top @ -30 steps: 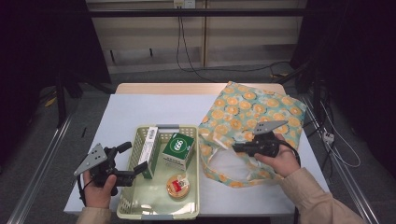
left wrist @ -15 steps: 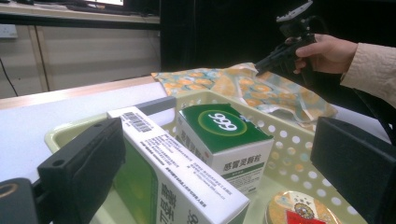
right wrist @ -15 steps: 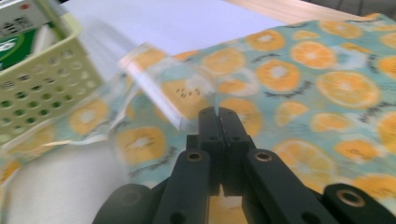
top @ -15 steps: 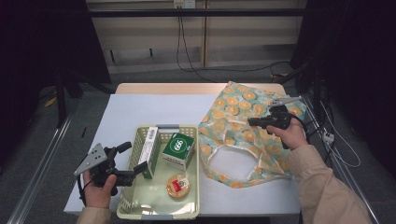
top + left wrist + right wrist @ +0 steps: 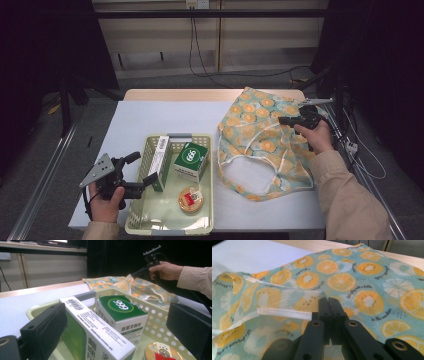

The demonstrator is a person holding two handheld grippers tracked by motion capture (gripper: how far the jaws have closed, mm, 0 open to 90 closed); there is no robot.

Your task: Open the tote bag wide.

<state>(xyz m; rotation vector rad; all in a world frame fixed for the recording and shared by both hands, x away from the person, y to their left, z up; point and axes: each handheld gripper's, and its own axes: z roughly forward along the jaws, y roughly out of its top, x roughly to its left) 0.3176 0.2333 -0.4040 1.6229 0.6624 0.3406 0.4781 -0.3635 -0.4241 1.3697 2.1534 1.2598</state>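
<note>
While right claw (image 5: pixel 283 120) pinches fruit-print bag (image 5: pixel 260 130) at frame right on counter (image 5: pixel 150 120), left claw (image 5: pixel 150 181) gapes around white-green box (image 5: pixel 159 162) in basket (image 5: pixel 170 227), lower left

Lab: black curtains (image 5: pixel 45 60), railed table (image 5: pixel 150 120), cables (image 5: pixel 200 60).

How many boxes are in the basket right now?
2: a tall white-and-green box stands at the basket's left side between the left gripper's open jaws; a green box sits beside it.
</note>
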